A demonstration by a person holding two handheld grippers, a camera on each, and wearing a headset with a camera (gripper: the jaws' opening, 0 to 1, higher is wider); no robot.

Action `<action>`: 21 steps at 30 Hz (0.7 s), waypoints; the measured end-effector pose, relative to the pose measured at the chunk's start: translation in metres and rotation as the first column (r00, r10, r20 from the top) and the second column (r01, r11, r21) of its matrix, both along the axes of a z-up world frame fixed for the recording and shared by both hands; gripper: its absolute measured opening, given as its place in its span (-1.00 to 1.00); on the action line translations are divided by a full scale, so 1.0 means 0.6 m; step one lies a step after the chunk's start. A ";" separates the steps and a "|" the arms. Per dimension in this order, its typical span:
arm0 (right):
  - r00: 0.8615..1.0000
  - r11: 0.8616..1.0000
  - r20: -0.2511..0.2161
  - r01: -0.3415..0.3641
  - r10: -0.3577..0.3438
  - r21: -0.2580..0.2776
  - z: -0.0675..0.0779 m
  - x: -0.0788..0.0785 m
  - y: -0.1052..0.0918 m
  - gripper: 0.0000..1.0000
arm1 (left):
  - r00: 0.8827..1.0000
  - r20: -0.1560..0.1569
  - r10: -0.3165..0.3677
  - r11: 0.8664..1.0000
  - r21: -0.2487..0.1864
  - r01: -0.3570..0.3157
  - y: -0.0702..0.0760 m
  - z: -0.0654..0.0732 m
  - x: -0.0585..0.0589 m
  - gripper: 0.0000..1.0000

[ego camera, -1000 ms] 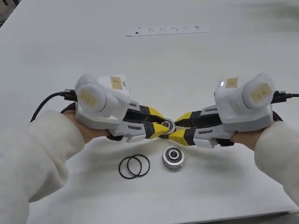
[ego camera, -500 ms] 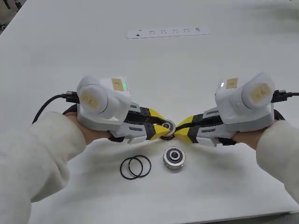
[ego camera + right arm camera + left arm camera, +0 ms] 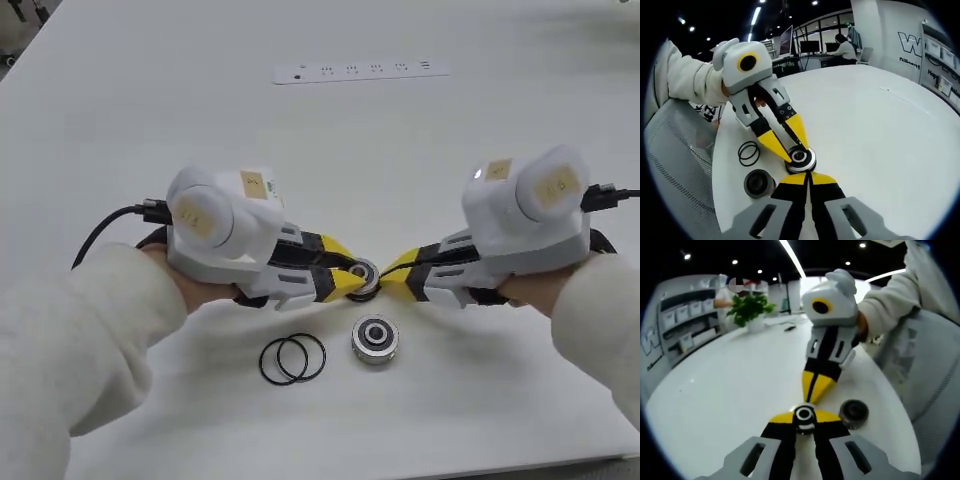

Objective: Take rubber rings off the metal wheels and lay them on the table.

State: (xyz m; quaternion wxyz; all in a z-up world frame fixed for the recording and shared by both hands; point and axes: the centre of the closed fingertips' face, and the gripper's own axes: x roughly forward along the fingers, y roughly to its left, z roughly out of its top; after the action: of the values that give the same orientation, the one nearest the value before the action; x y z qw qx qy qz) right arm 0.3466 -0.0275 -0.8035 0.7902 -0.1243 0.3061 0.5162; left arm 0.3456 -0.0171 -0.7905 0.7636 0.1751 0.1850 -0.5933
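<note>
- Your right gripper (image 3: 386, 272) has just closed. A second ago its fingers stood spread above and below the held wheel (image 3: 362, 272). Now they are pressed together with no gap, tips against the wheel's right rim.
- I cannot tell whether a ring is pinched between them. If one is, I judge the pull-off is the step in hand.
- Your left gripper (image 3: 348, 276) is clamped on that wheel as before. It holds the wheel just above the surface (image 3: 450, 130), between the two grippers.
- Two rubber rings (image 3: 292, 358) lie overlapping on the near surface, just left of a second wheel (image 3: 375, 338). Neither has moved since the earlier frame.
- With two rings already laid down, the task looks partly done.
</note>
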 end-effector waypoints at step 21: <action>0.953 0.968 -0.251 0.207 -0.167 0.143 0.016 0.003 -0.002 -1.00 | 1.000 0.000 0.006 1.000 -0.002 -0.006 -0.002 0.000 -0.001 -0.74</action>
State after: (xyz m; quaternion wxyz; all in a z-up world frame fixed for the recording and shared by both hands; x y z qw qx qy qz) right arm 0.3485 -0.0288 -0.7941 0.8010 0.0348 0.3641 0.4740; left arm 0.3453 -0.0181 -0.7907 0.7657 0.1736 0.1852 -0.5910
